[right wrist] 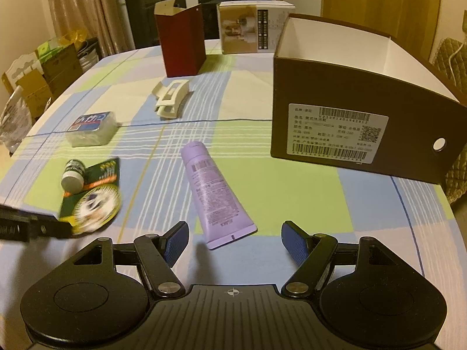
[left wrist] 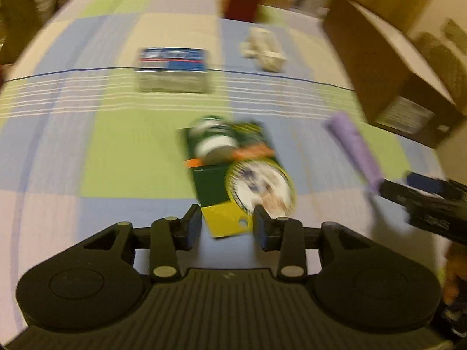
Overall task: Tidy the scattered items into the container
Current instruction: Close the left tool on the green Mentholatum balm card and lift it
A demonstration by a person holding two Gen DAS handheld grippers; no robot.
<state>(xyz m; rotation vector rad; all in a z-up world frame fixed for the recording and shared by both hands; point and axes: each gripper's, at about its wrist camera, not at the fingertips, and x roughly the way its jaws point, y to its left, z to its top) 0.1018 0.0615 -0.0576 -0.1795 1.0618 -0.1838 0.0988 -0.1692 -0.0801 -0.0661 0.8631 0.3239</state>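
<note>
A green and yellow blister card (left wrist: 230,175) with a small white-capped bottle (left wrist: 213,140) on it lies on the checked tablecloth. My left gripper (left wrist: 228,221) hovers low over the card's near yellow end, open, with that end in the gap between the pads; the view is blurred. My right gripper (right wrist: 233,234) stands wide open just above the crimped end of a purple tube (right wrist: 214,192), not touching it. The open brown shoebox (right wrist: 344,87) stands at the right, seen also in the left wrist view as the shoebox (left wrist: 379,67).
A blue and white wrapped pack (right wrist: 92,129) and a cream hair claw (right wrist: 170,99) lie further back. A tall red box (right wrist: 181,43) and a white printed box (right wrist: 254,29) stand at the far edge. Cartons and a chair sit beyond the table's left side.
</note>
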